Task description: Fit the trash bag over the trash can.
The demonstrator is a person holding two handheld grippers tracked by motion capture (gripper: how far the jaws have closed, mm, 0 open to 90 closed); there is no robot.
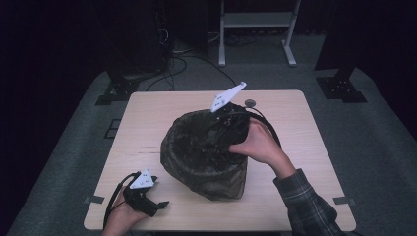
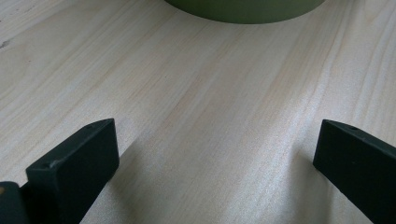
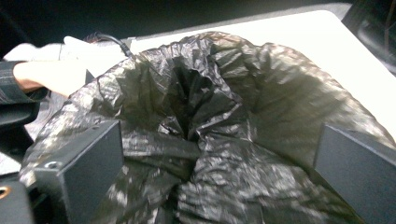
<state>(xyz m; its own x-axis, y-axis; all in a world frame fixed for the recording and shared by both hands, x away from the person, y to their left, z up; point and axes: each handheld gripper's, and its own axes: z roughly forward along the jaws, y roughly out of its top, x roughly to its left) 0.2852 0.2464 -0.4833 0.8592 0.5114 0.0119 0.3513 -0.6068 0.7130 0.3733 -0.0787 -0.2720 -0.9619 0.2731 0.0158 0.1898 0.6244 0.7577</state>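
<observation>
Fingers (image 3: 79, 172) over black bag (image 1: 196, 147), table (image 1: 147, 113)

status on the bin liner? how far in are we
Done: the black bag is draped over the green bin and covers its outside. In hand: the right gripper, jaws open, sits over the bin mouth, where the bag lies bunched and creased. The left gripper is open, resting on the table beside the bin. Left, probably: pushing the liner down inside and smoothing it at the rim.
</observation>
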